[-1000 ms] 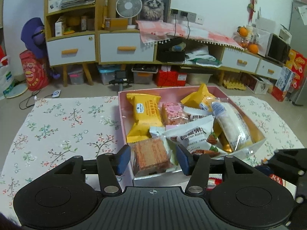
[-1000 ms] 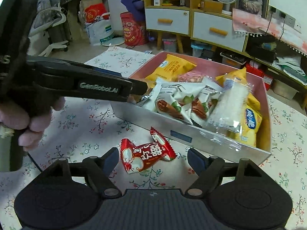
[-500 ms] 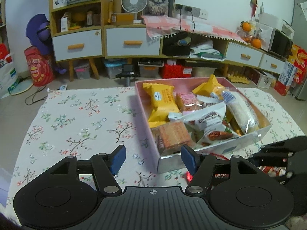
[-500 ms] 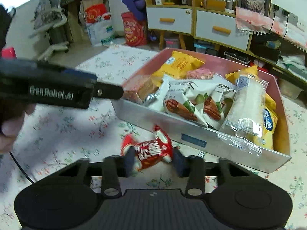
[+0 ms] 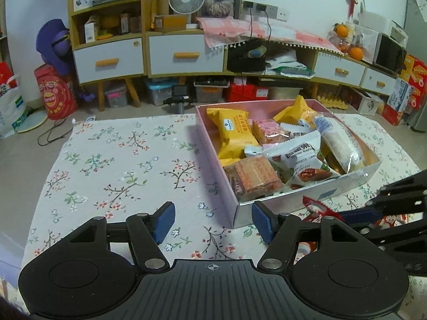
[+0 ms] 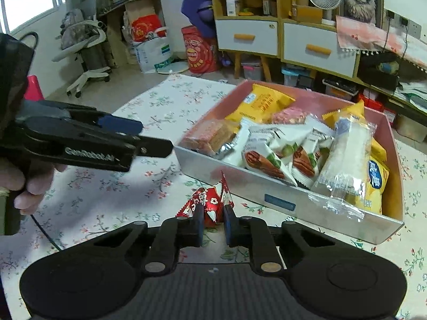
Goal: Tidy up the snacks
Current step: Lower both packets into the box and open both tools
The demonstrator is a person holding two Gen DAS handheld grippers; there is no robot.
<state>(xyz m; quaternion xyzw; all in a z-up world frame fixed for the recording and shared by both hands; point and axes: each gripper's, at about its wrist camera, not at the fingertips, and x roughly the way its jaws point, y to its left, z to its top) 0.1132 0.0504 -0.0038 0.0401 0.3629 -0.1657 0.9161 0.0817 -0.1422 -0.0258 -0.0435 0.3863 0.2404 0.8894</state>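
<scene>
The right gripper has its jaws clamped narrow on a red packet, which stands crumpled on the floral tabletop just in front of the near wall of the box. From the left wrist view the same packet shows at about 3 o'clock of the left gripper, beside the box's near corner. The left gripper's jaws stand moderately wide with nothing between them, hovering over bare cloth at the box's 7 o'clock. The pink box holds the other snacks: a yellow pack at 11 o'clock inside, a brown wafer at the near corner, white nut packs in the middle and a long clear-wrapped roll toward 2 o'clock.
</scene>
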